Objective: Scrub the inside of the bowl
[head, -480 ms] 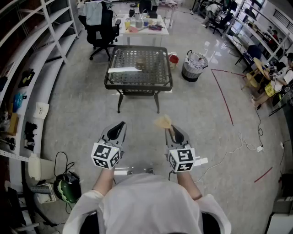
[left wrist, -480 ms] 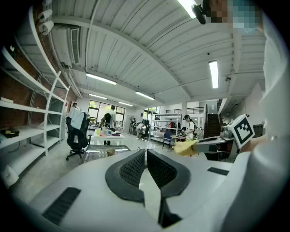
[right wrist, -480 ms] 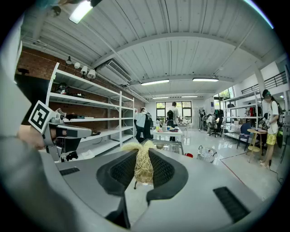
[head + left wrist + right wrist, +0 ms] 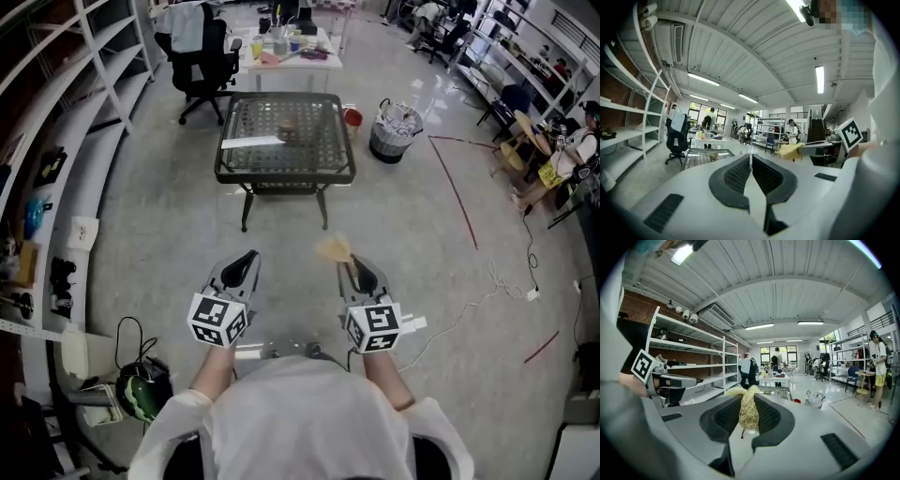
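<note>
Jaws of right gripper [image 4: 749, 399] clamp a fibrous scrubber [image 4: 749, 417], hiding its middle.

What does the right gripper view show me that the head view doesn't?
Only the right gripper view: the right gripper has its black ribbed pads clamped on the yellowish fibrous scrubber, with strands pinched between them.

Only the head view: the left gripper beside the right one, both over bare floor, well short of the dark wire-mesh table. A small brown object sits on the tabletop.

Both show the scrubber, the table and the waste bin.
</note>
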### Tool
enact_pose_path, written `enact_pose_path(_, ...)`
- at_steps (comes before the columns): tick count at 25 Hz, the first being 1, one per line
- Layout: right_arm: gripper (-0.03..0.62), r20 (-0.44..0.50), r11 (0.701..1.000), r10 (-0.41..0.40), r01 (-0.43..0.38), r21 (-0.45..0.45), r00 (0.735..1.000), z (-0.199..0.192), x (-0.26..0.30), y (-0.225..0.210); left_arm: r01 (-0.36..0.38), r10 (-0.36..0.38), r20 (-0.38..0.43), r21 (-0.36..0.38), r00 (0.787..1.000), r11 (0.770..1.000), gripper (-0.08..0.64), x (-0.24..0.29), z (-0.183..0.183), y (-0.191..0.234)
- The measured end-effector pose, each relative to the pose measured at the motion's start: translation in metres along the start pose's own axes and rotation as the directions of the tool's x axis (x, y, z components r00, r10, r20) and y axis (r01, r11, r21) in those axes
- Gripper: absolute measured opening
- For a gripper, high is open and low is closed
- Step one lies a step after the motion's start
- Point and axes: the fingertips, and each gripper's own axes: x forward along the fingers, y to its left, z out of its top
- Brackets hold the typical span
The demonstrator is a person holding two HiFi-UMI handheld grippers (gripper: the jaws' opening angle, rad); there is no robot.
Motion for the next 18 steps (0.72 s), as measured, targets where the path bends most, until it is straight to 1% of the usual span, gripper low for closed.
enact_pose_path(8, 0.089, -0.016, 1.0, -0.023, 0.023, 0.016, 1.0, -0.006, 0.008, 0.008, 0.005, -0.005, -0.015, -0.027, 1.0, 1.0, 0.043, -0.002, -0.012, 0.021)
enact_pose_path(12, 0.089, -0.032, 0.999, -0.019, 0.02, 0.025, 0.999, -0.009, 0.021, -0.001, 0.001, -0.002, -0.032, -0.032, 0.999, 0.999, 0.043, 0.011, -0.016, 0.028)
enact_pose_path(15, 0.089, -0.031, 1.0, -0.013, 0.013, 0.021, 0.999, -0.004, 0.037, -0.012, -0.015, 0.014, -0.035, -0.036, 0.999, 0.999, 0.043, 0.025, -0.011, 0.036)
enact_pose_path(18, 0.089, -0.03, 1.0, 0.003, -0.003, 0.015, 1.0, -0.001, 0.056, -0.024, -0.021, 0.02, -0.04, -0.021, 0.999, 1.0, 0.043, 0.043, -0.006, 0.044)
